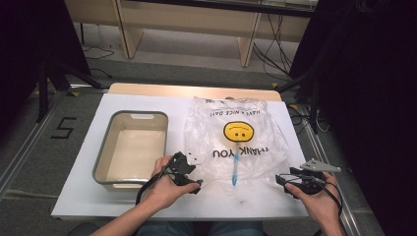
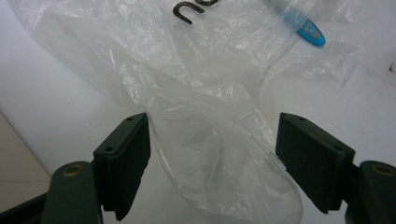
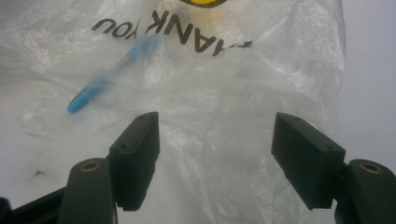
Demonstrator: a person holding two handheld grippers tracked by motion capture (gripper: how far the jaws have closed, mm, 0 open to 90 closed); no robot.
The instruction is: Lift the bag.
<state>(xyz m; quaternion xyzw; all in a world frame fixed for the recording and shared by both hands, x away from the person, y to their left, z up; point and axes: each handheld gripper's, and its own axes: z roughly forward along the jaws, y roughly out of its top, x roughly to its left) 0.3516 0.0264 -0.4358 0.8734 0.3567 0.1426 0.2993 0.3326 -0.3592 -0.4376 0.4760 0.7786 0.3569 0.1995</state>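
Clear plastic bag (image 1: 236, 137) with smiley print lies flat on the white table (image 1: 98, 196), right of the grey tub (image 1: 130, 147); blue toothbrush (image 1: 235, 167) sits inside it toward the 6 o'clock edge. Left gripper (image 1: 194, 172) at the bag's 7 o'clock corner, jaws apart, film between them, not pinched; right gripper (image 1: 285, 181) at 4 o'clock, jaws apart over the bag edge.
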